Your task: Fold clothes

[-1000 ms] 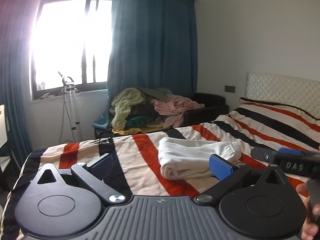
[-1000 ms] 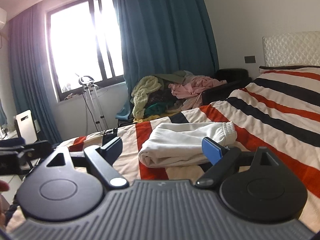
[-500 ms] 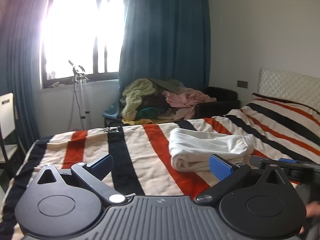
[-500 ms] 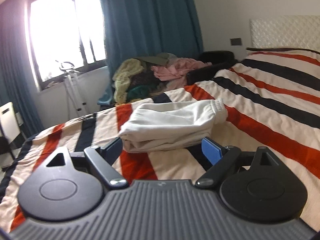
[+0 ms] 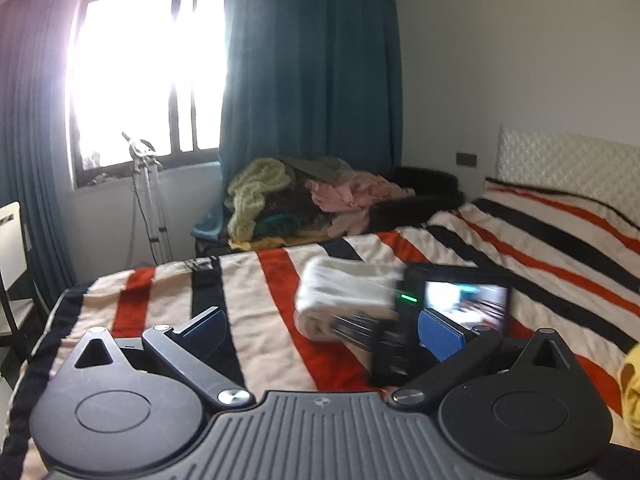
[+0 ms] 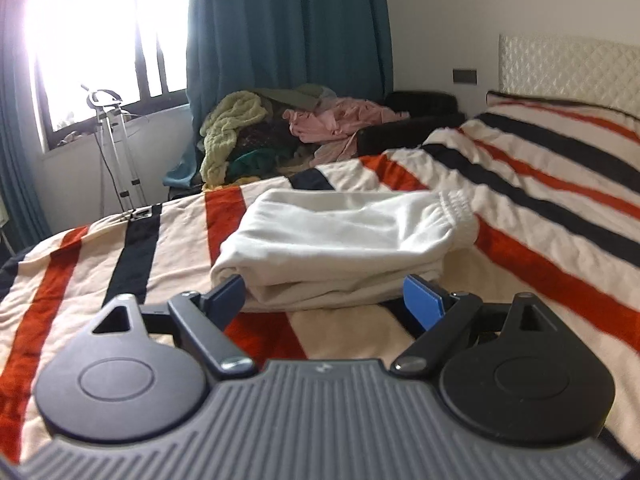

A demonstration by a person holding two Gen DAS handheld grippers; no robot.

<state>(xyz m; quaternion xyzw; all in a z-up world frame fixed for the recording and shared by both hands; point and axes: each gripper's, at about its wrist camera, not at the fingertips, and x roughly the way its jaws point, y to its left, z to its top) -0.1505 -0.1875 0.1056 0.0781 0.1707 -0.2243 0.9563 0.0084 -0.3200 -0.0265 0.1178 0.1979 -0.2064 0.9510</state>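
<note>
Here | striped bed (image 6: 520, 240) | folded white garment (image 6: 340, 240) | teal curtains (image 5: 312, 80)

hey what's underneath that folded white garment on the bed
The folded white garment lies directly on the striped blanket, red and cream bands showing around it. Whatever sits beneath its middle is covered, so that cannot be seen.

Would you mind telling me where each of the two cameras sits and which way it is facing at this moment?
Left wrist: rides on the left claw, looking along its open fingers over the striped bed toward the window; the blurred right claw's body and screen partly hides the folded white garment.
Right wrist: rides on the right claw, low and close behind the folded white garment, its open fingers at the near edge.
Shared: bed, garment, clothes pile, blue curtain, window.
</note>
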